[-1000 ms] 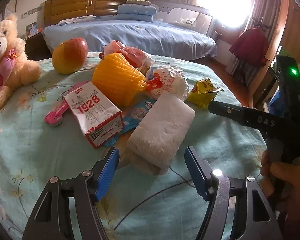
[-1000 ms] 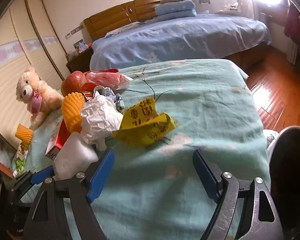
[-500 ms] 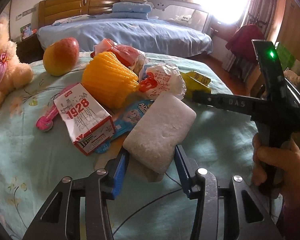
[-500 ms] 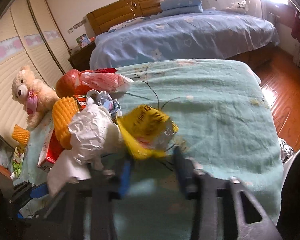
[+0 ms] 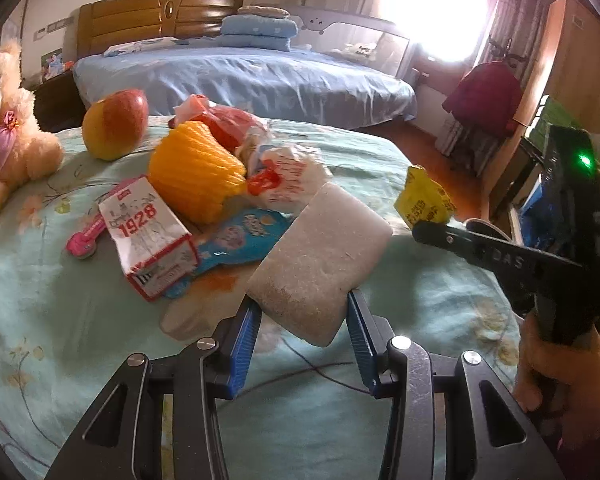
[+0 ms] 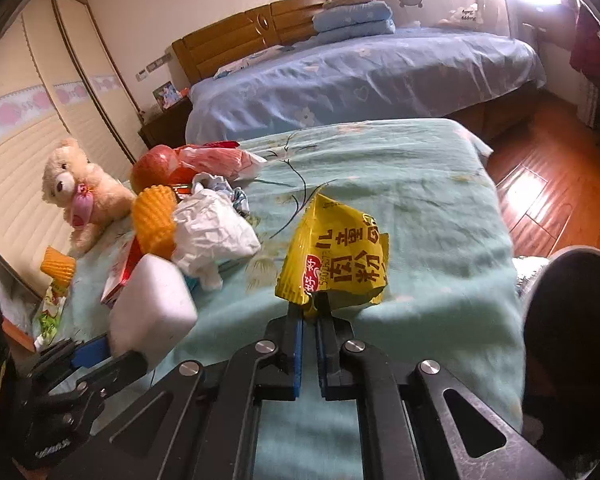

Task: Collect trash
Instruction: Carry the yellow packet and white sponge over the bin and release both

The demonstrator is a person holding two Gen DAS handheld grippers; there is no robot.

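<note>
Yellow wrapper (image 6: 336,264) pinched in right hand-held gripper (image 6: 309,312) — lifted.

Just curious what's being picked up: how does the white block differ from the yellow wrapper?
The white block is thick, plain and rigid-looking; the yellow wrapper is thin, crumpled and printed. The left gripper holds the block between parted pads; the right gripper pinches the wrapper's edge nearly shut. Both are lifted above the bedspread.

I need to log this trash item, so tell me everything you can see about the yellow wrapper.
The yellow wrapper is a crumpled, torn-open foil-like packet with black characters and a small red logo. It hangs clear of the green bedspread, pinched at its lower edge by the shut right tool. Nothing else touches it.
</note>
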